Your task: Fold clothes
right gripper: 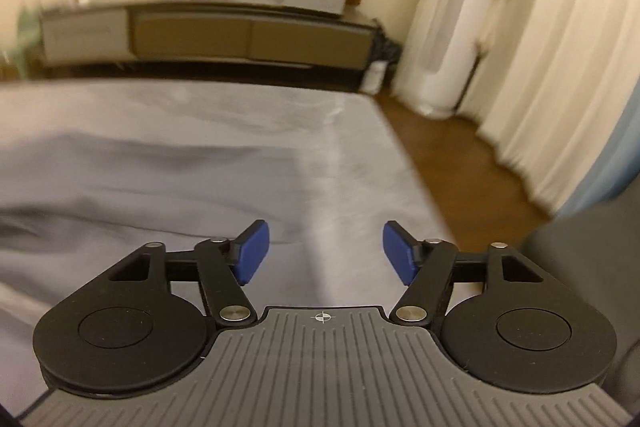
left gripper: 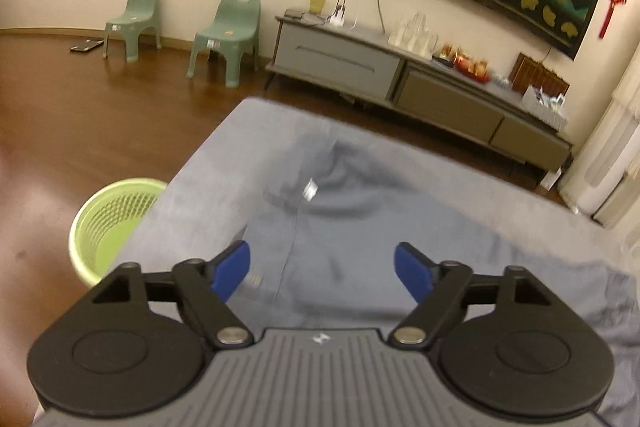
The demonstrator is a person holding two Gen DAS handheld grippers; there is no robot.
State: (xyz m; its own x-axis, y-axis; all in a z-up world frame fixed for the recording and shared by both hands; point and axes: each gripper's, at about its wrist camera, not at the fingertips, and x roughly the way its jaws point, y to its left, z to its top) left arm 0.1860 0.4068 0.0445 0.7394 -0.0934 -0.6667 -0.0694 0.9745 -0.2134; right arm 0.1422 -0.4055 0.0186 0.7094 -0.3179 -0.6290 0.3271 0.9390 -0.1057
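A blue-grey garment [left gripper: 360, 219] with a small white neck label [left gripper: 310, 190] lies spread on a grey cloth-covered table [left gripper: 224, 155]. My left gripper [left gripper: 322, 273] hovers over the garment's near part, jaws wide open and empty, blue pads [left gripper: 230, 273] apart. In the right wrist view the garment [right gripper: 100, 179] lies to the left on the table [right gripper: 352, 155]. My right gripper [right gripper: 324, 253] is open and empty above the cloth near the garment's right edge.
A lime-green mesh bin [left gripper: 108, 223] stands on the wood floor at the table's left edge. Two green child chairs [left gripper: 224, 35] and a long low cabinet [left gripper: 420, 87] line the far wall. White curtains [right gripper: 560, 67] and a white tower unit [right gripper: 452, 39] stand right. A dark sofa edge [right gripper: 588, 267] lies near right.
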